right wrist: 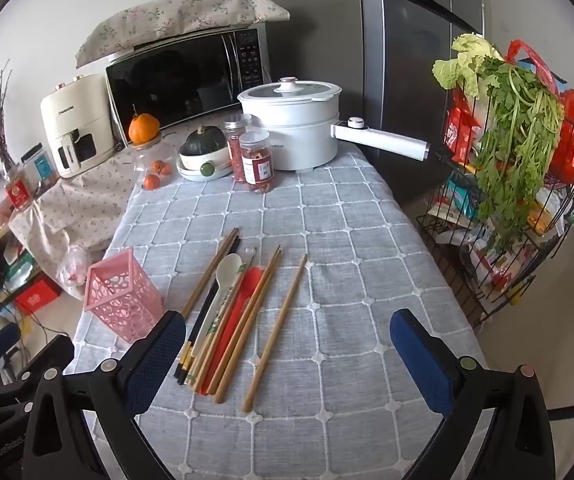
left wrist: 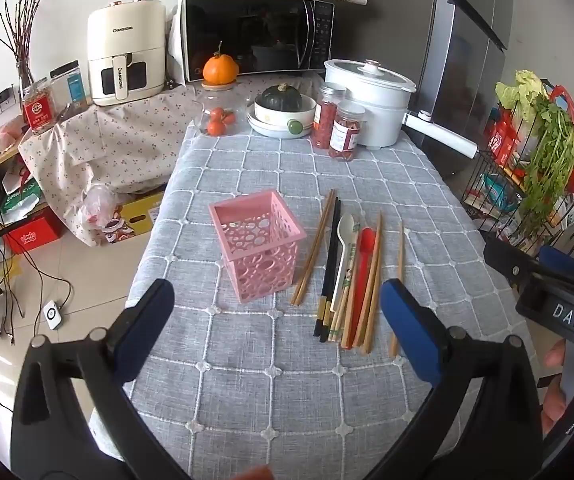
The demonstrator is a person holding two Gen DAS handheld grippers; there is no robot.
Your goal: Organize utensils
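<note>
Tool (left wrist: 275, 316) over perforated plastic basket (left wrist: 257, 244).

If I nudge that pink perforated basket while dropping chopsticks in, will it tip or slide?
Likely both. The pink basket looks empty, thin-walled and full of holes, so probably light. It is taller than its base, so a high push may tip it. The woven tablecloth may limit sliding somewhat.

A grey tablecloth (left wrist: 271, 380) with a white grid pattern covers the tabletop. The pierced basket (left wrist: 257, 240) is pink; beside it lie tan wooden chopsticks (left wrist: 314, 248), black chopsticks (left wrist: 330, 264), a white spoon (left wrist: 345, 240) and a red spoon (left wrist: 365, 256). Both claws carry blue pads on black arms.
</note>
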